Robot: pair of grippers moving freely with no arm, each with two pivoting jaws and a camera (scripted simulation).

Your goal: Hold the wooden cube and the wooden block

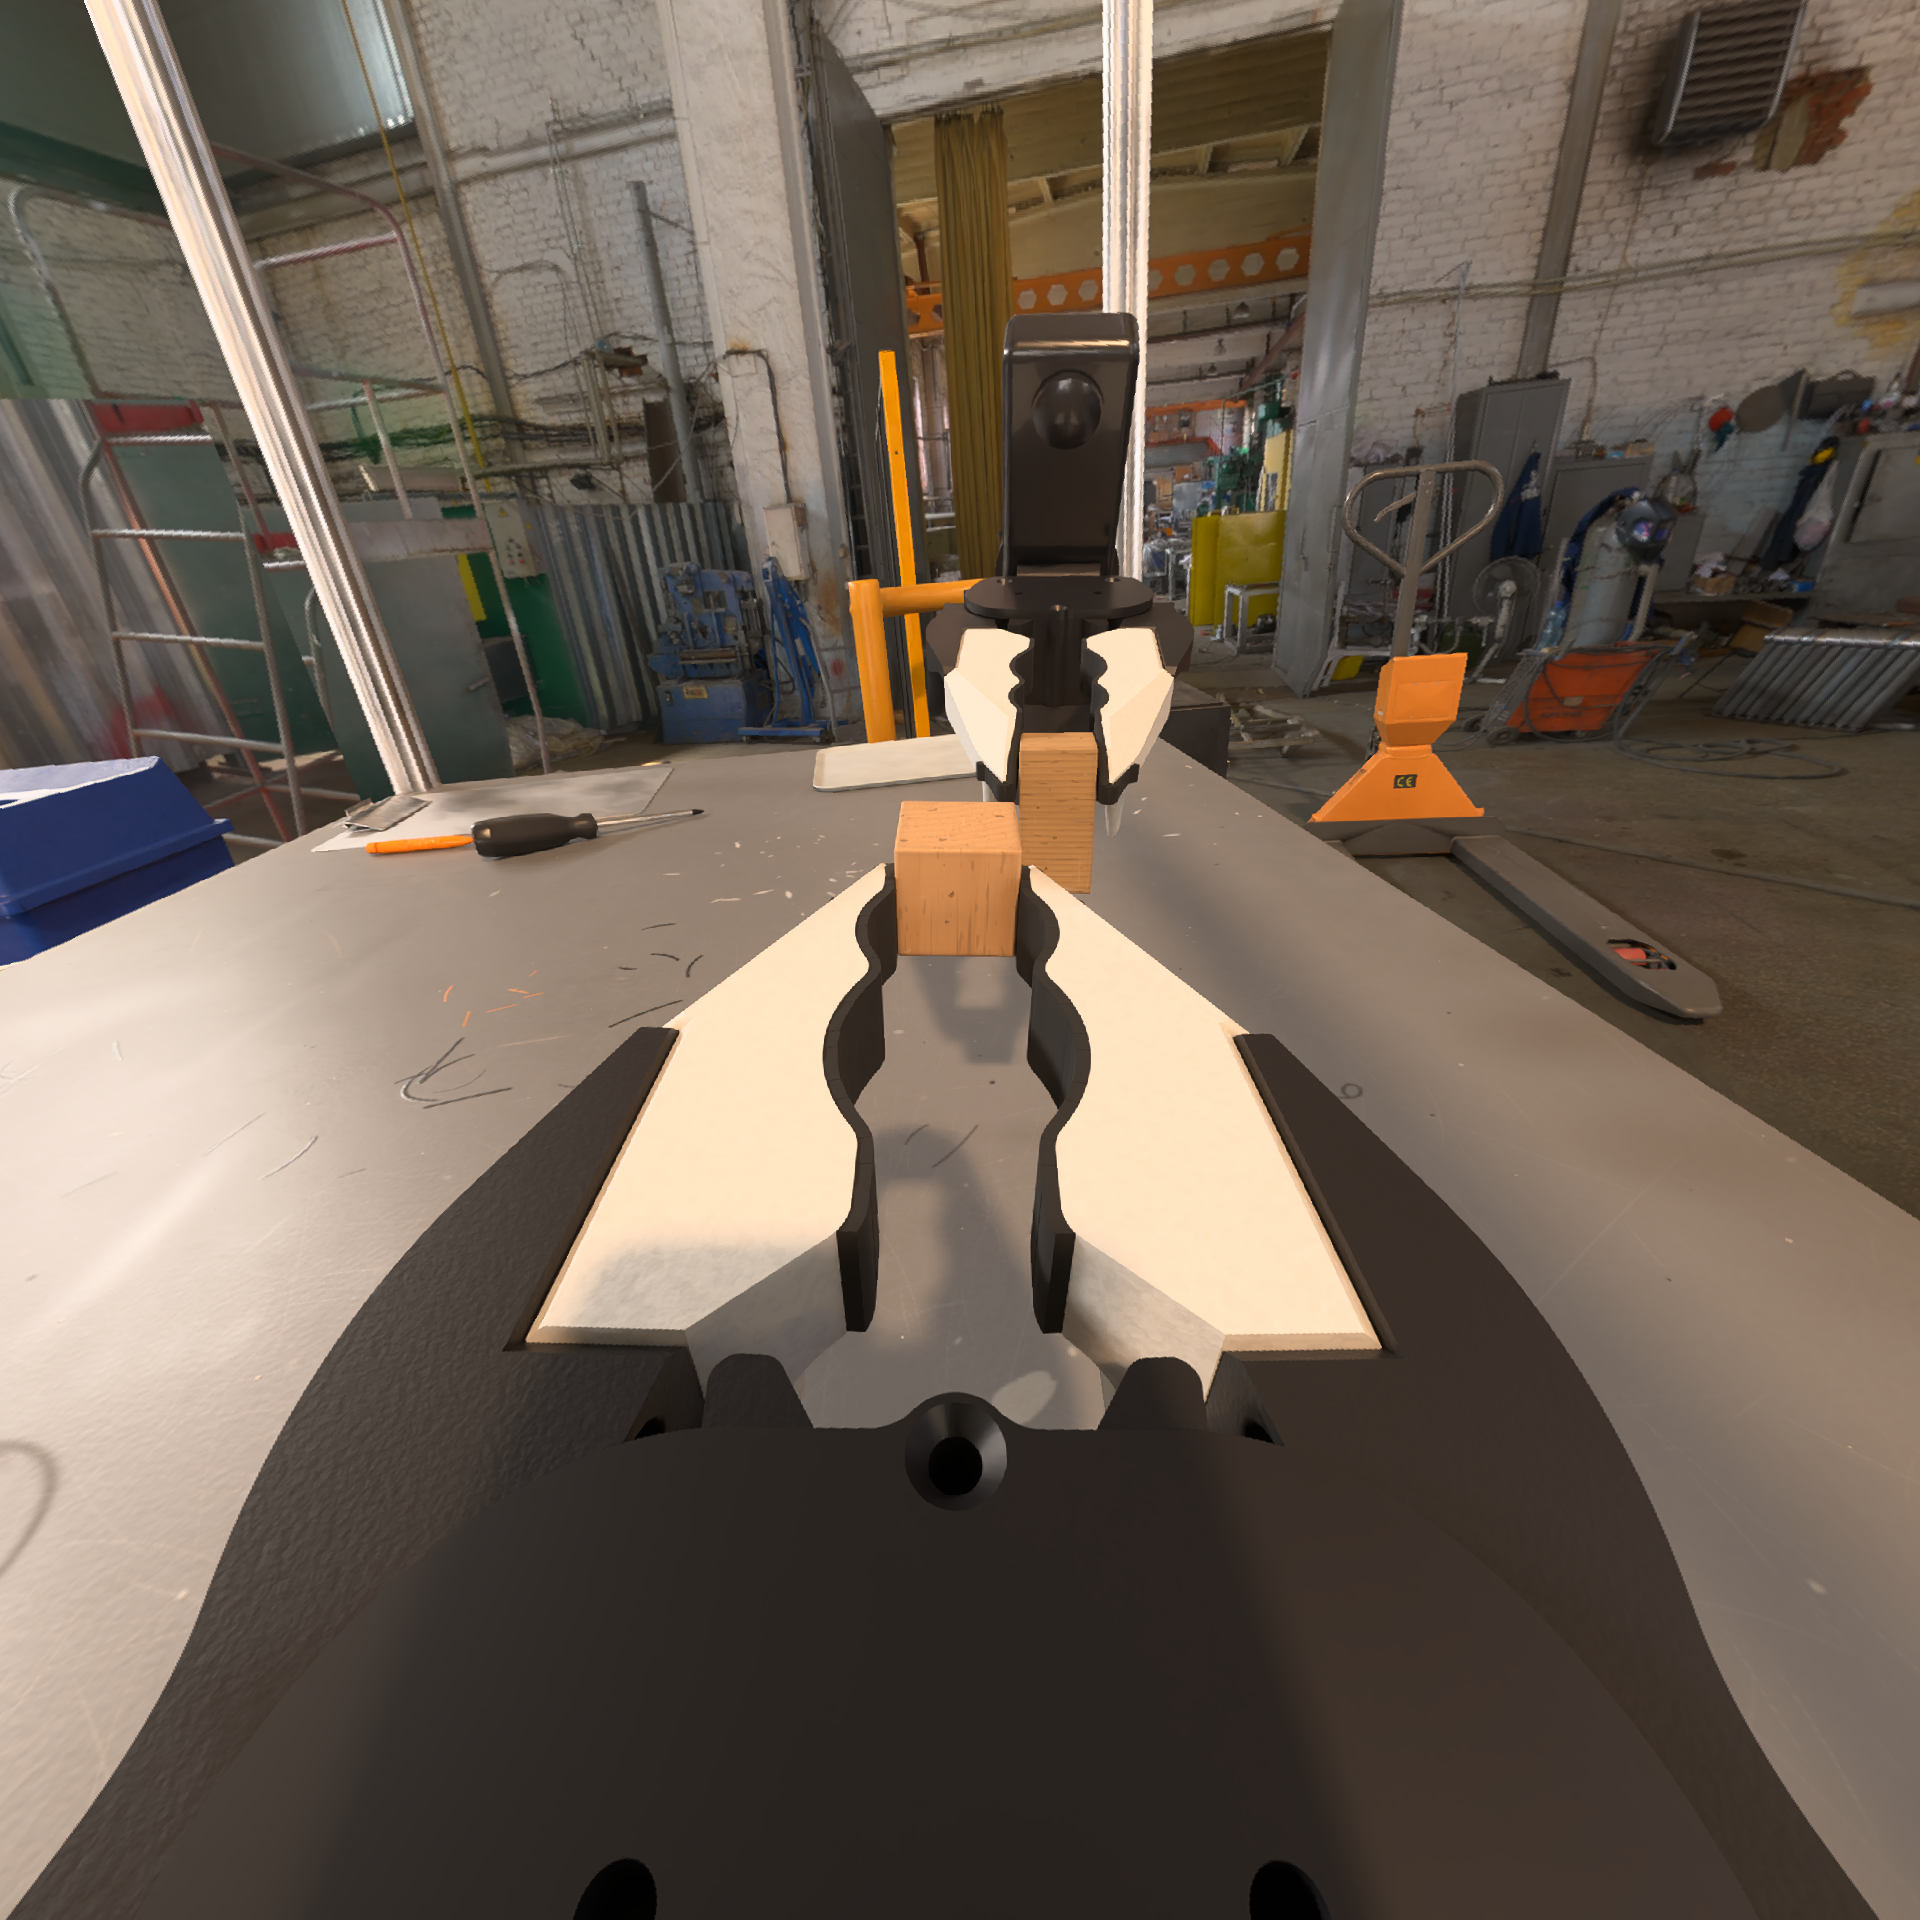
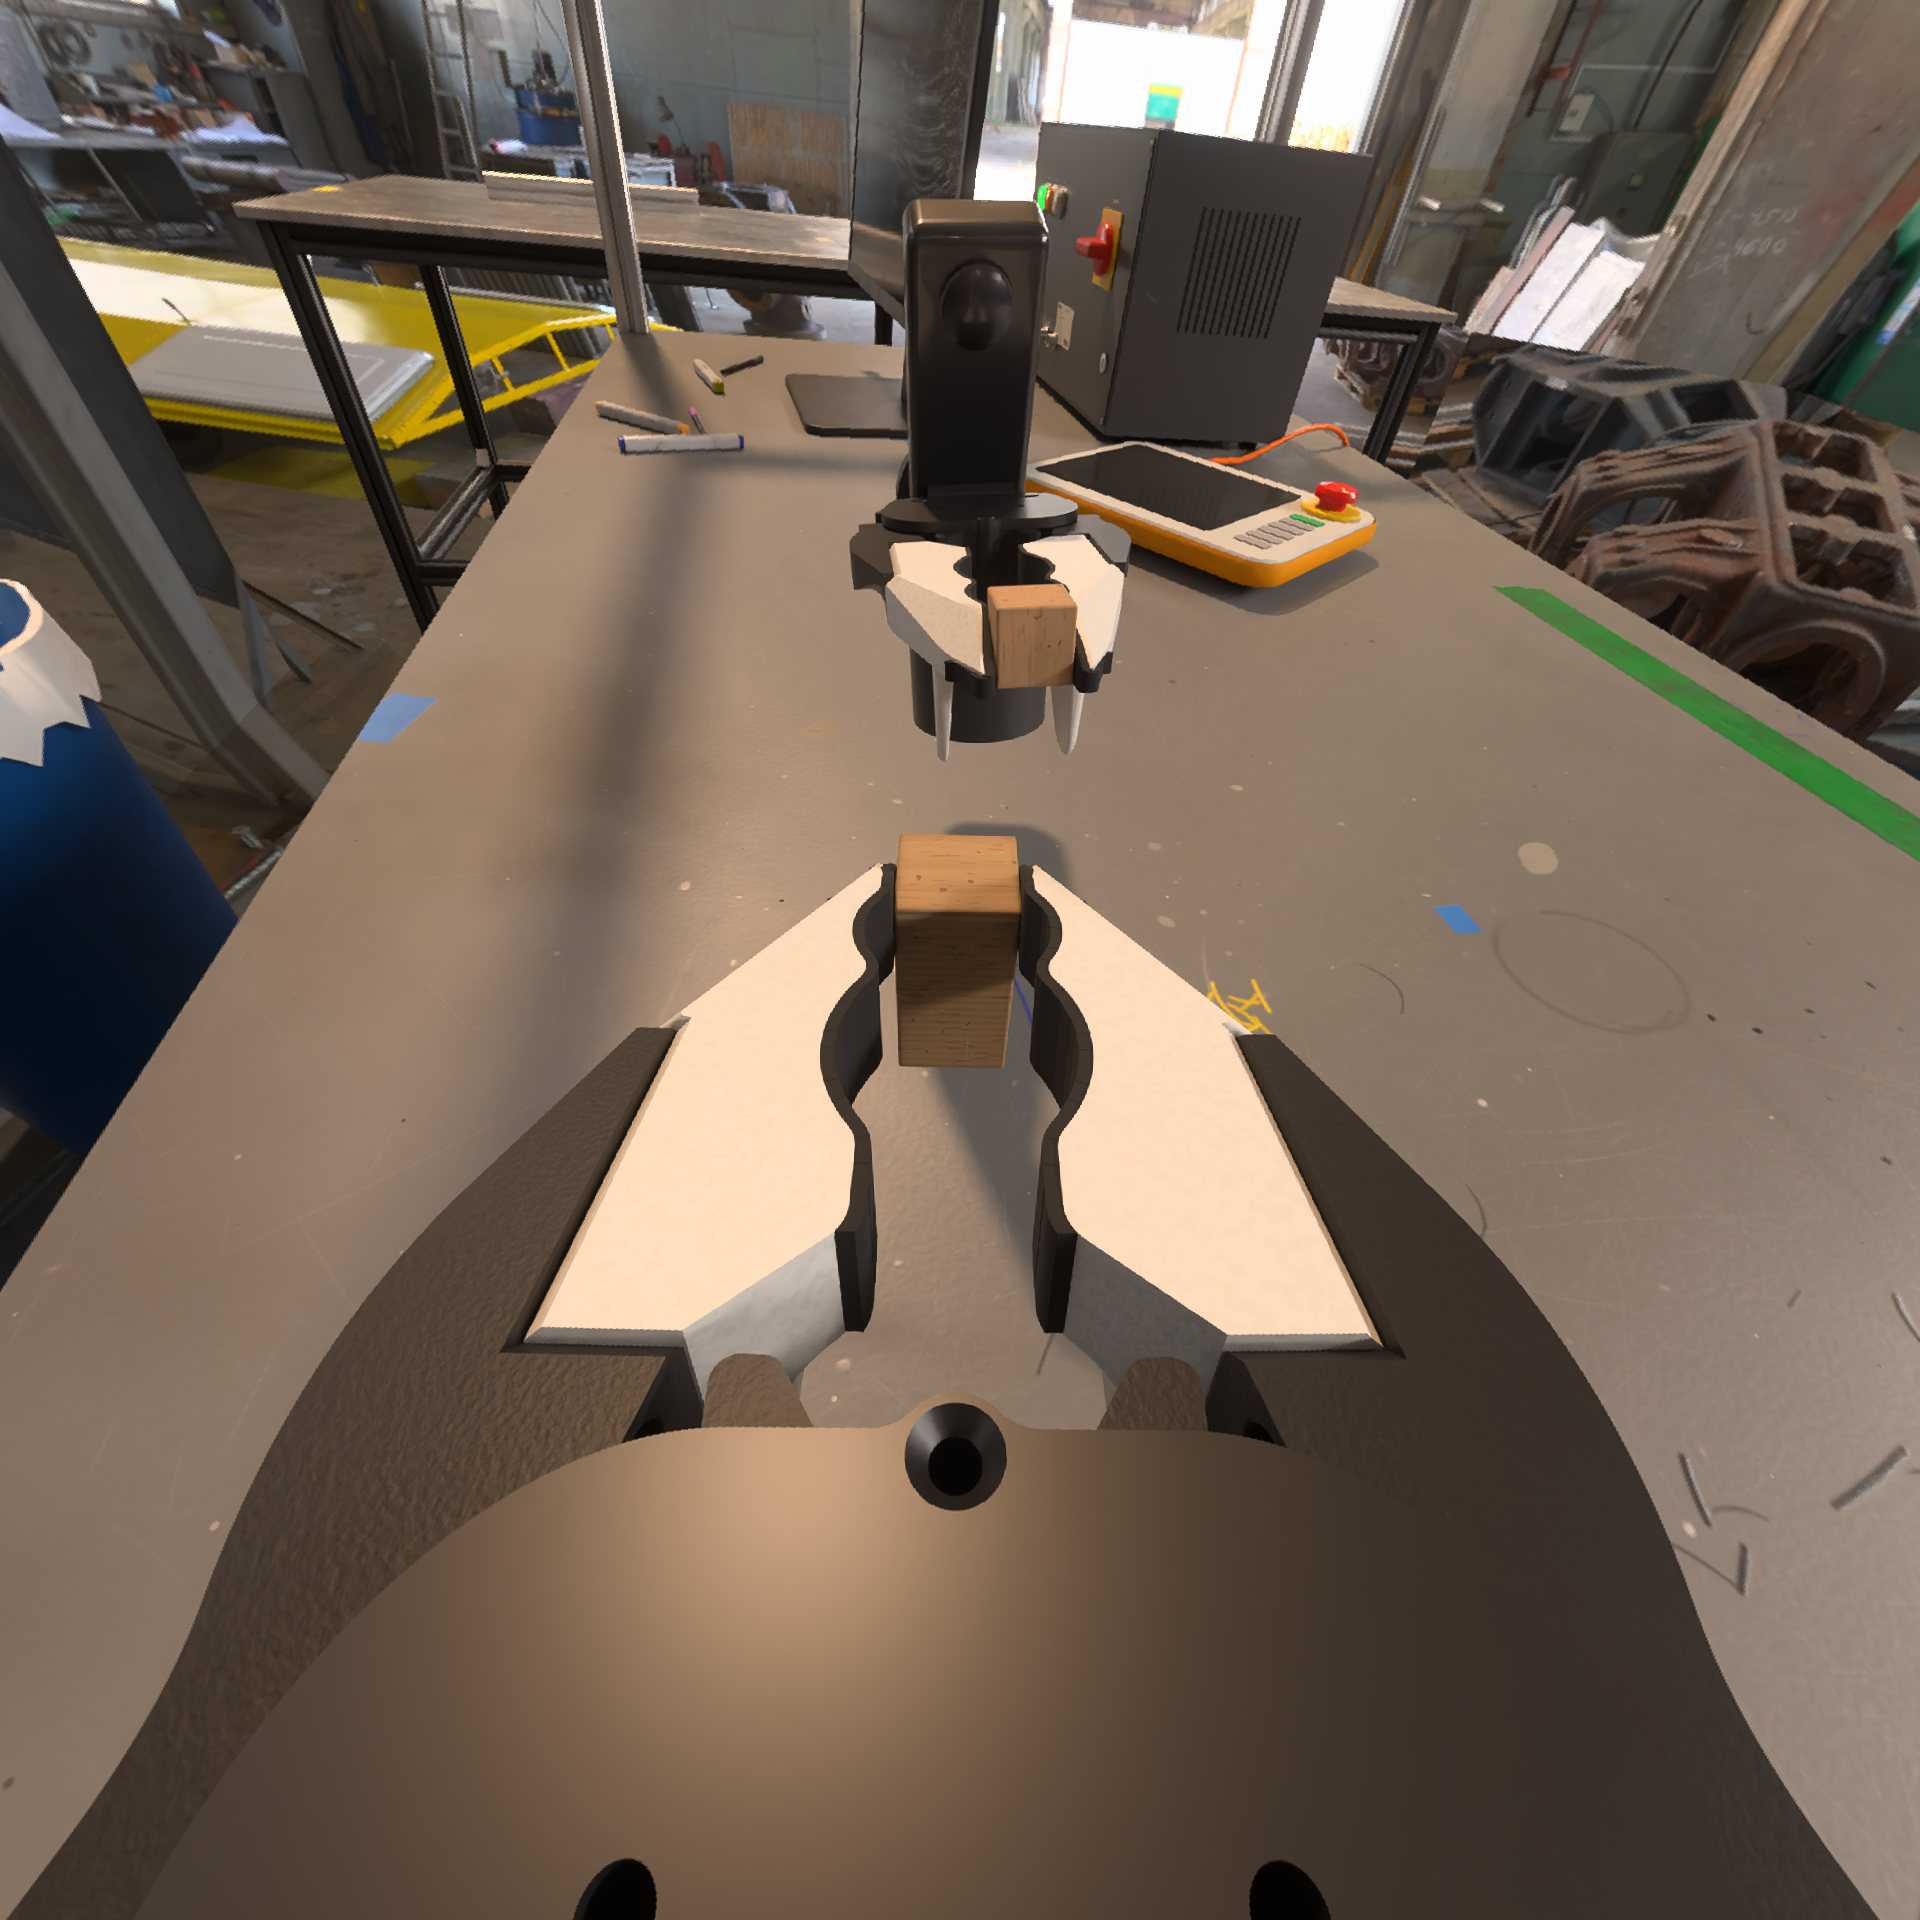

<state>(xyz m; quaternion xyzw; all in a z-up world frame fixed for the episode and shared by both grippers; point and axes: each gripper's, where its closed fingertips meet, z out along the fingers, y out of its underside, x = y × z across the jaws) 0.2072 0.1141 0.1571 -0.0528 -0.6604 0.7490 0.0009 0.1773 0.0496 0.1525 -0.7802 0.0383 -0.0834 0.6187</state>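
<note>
My left gripper is shut on a light wooden cube, held at the fingertips above the grey table. My right gripper is shut on a taller wooden block, which stands upright between the fingertips and hangs below them, above the table. The two grippers face each other. In the left wrist view the right gripper shows farther off with the block just behind and right of the cube. In the right wrist view the left gripper shows farther off with the cube.
A screwdriver, an orange pen and a white tray lie far on the table. In the right wrist view a control pendant, a grey cabinet, markers and a black cylinder stand ahead. Table edges run left and right.
</note>
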